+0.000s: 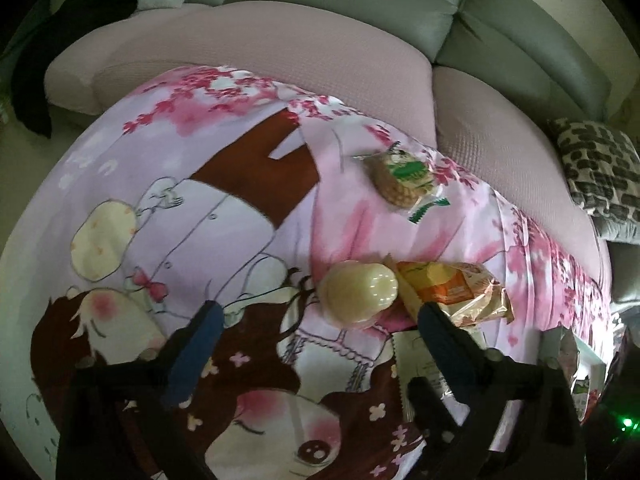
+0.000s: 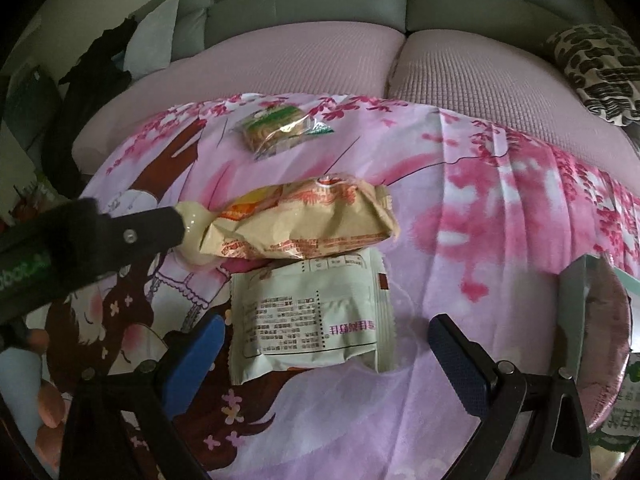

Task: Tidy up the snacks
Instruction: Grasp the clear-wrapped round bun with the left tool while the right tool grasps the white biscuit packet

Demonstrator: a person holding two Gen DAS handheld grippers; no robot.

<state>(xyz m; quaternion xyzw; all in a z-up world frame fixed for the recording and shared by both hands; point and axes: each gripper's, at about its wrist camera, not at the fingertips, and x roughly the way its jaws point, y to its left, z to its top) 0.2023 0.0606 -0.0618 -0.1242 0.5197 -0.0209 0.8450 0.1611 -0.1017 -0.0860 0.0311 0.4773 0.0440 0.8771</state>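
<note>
Sofa cushions in grey-green fill the back of both views, with a pink textured cover over the seat. Spread below it lies a pink cartoon-print cloth — my work surface. Four snacks sit on it. Farthest away is a clear packet of biscuits with a green label. Nearer, a crinkled tan-and-orange bag lies crosswise, one end touching a pale yellow jelly cup. Closest to me, just beside the bag, a flat white packet lies printed side up.

My right gripper hangs low over the white packet, jaws spread wide, the packet between them but not pinched. My left gripper is also spread and holds nothing; it points at the jelly cup, one finger close beside the tan bag.

I judge the white packet to be the next pick. To do it well I would centre the fingers across its width, settle until the pads bracket the plump middle, and close gently — avoiding the cloth beneath.
</note>
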